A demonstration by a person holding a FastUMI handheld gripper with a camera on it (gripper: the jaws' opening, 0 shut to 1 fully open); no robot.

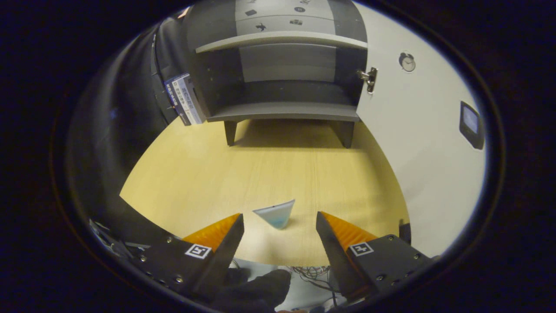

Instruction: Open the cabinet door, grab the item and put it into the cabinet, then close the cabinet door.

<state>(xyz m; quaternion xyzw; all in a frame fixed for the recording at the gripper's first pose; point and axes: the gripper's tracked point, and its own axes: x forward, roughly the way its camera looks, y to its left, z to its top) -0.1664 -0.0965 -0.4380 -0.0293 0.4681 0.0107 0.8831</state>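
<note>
1. Hovering over the near edge of the pale wooden tabletop (195, 174), your gripper (280, 221) has its two fingers spread wide apart, gripping nothing.

2. Look right at the gap: the small pale blue wedge-shaped item (276, 214) sits on the wood between your fingertips and just ahead of them, touching neither. Its flat top face tilts up toward the right, and the point of the wedge rests on the table.

3. Beyond the item, across a bare stretch of tabletop, stands the dark grey cabinet (278, 82) on short legs. It's open, and you can see straight into it.

4. Inside, a lighter grey shelf (282, 40) splits the cabinet into an upper and a lower compartment. The lower one has a flat floor board at its front lip.

5. Off the cabinet's right side, the white cabinet door (417, 130) is swung out toward you, with a metal hinge (369, 78) at the cabinet's edge. A small round dial (407, 62) and a dark square panel (471, 124) sit on the door's face.

6. Left of the cabinet, a blue-and-white printed card (184, 99) leans beside its wall.

7. Below your fingers, a dark gloved hand (256, 289) shows under the gripper body, with loose cables (310, 274) just past the table's near edge.
</note>
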